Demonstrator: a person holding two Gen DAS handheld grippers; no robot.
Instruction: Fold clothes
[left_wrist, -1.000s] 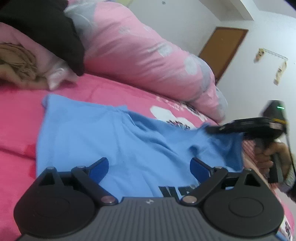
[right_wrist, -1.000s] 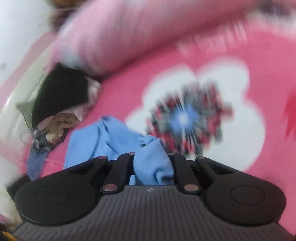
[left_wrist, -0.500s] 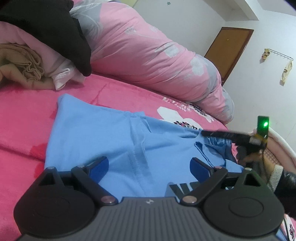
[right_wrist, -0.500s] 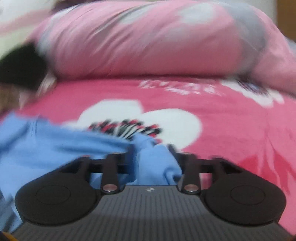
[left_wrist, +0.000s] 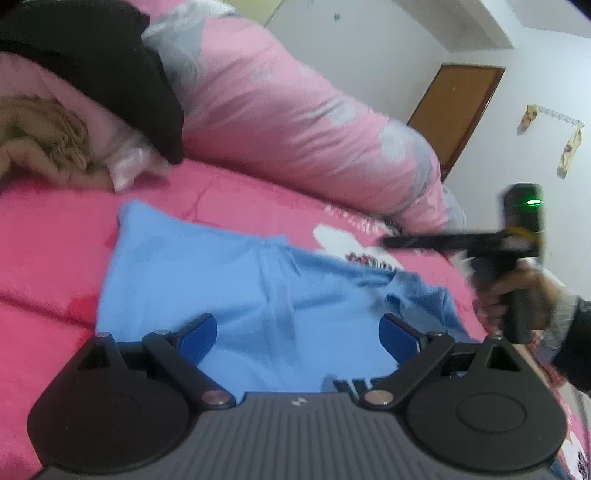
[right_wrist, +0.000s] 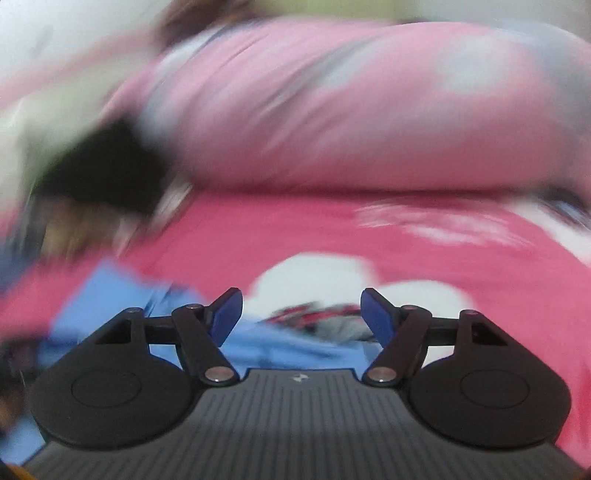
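The pink bed (left_wrist: 55, 236) is seen under everything, with a rolled pink quilt (left_wrist: 295, 122) at the back and a heap of other clothes (left_wrist: 74, 110) dumped far left; the blue shirt (left_wrist: 192, 288) is spread flat on the bed, its right end rumpled; it's judged light, soft and floppy, so it'll sag if lifted by one point, and is best pinched at a corner or hem; the left tongs (left_wrist: 297, 334) are held wide apart over it, nothing gripped; the right tongs (right_wrist: 301, 314) are being opened, nothing seen between them.
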